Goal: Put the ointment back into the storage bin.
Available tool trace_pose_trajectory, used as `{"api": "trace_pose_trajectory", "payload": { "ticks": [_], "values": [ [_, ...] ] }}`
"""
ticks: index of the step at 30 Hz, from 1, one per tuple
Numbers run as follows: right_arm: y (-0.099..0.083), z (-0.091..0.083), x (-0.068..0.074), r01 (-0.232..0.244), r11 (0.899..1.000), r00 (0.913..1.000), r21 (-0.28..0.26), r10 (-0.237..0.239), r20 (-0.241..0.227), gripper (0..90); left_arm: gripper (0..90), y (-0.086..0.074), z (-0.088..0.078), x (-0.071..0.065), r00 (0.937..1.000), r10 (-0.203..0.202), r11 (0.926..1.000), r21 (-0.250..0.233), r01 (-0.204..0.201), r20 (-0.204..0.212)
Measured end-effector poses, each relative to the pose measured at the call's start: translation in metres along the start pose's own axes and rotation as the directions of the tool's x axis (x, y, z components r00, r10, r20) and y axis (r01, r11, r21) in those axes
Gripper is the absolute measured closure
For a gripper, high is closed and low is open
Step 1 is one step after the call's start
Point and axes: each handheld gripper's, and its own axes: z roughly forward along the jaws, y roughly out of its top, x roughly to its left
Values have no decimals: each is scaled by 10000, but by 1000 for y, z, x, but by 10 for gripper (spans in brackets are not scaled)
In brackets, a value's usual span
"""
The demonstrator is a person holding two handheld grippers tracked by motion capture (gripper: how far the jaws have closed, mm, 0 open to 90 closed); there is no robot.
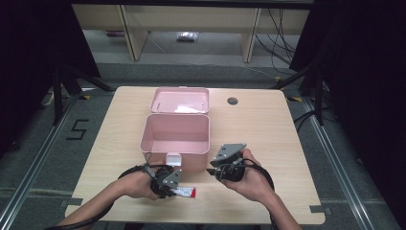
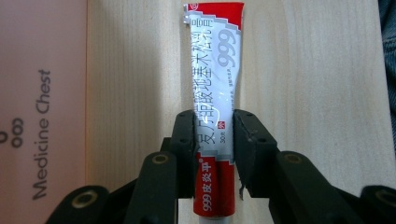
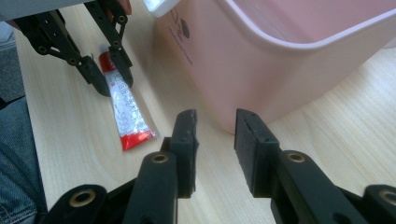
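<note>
The left tool point(image 2: 214, 135) pinches the tube point(image 2: 215, 84) lying flat between its tips, which might slip free on lifting.

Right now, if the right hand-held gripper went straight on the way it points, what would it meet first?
Probably the pink box: the open right hand-held gripper aims at its rounded front corner, though depth is hard to judge. The ointment tube lies off to the side.

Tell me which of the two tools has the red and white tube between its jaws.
The left tool: its jaws close on the tube lying on the table. The right tool is open, holding nothing.
</note>
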Motion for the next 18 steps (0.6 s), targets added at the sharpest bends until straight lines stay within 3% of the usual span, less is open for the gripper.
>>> {"api": "trace_pose_trajectory", "payload": {
  "ticks": [7, 9, 11, 18],
  "values": [
    [0, 0, 0, 2, 10000, 10000, -16, -2, -65, 697, 684, 1, 2, 3, 9998, 3, 9997, 254, -9, 223],
    [-1, 1, 0, 74, 10000, 9999, -49, -74, 104, 697, 691, 2, 2, 3, 9997, 30, 9996, 267, -37, 230],
    [-1, 0, 2, -228, 9997, 9997, -32, 228, -3, 697, 695, 1, 2, 3, 9996, 3, 9998, 187, -8, 293],
    [-1, 0, 0, 116, 9999, 9999, 52, -116, 95, 699, 716, -1, 1, 2, 9991, -116, 9999, 15, 115, 406]
  ]
}}
